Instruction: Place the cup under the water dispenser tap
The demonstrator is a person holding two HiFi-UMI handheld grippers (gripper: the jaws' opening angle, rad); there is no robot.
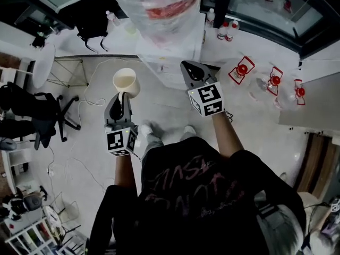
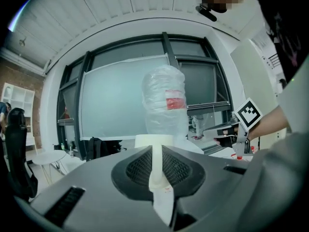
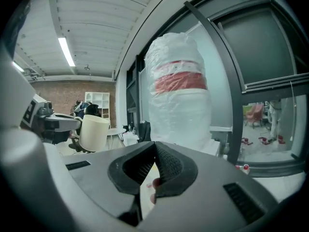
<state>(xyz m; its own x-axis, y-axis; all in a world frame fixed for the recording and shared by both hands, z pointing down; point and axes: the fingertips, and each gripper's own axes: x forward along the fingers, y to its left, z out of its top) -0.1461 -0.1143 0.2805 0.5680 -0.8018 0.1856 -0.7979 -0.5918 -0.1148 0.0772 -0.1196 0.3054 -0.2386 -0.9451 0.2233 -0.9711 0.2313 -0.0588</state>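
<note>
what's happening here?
A person is working two handheld grippers in front of a water dispenser topped with a plastic-wrapped bottle. The left tongs are shut on a cream cup, holding it mouth up in the air, short of the dispenser. The right tongs are shut and empty, raised beside it nearer the dispenser. The cup isn't under the tap yet.

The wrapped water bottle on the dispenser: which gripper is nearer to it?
Right. The right gripper is close by the wrapped water bottle, at its right; the left gripper, shut on the cup, is farther off at its left.
</note>
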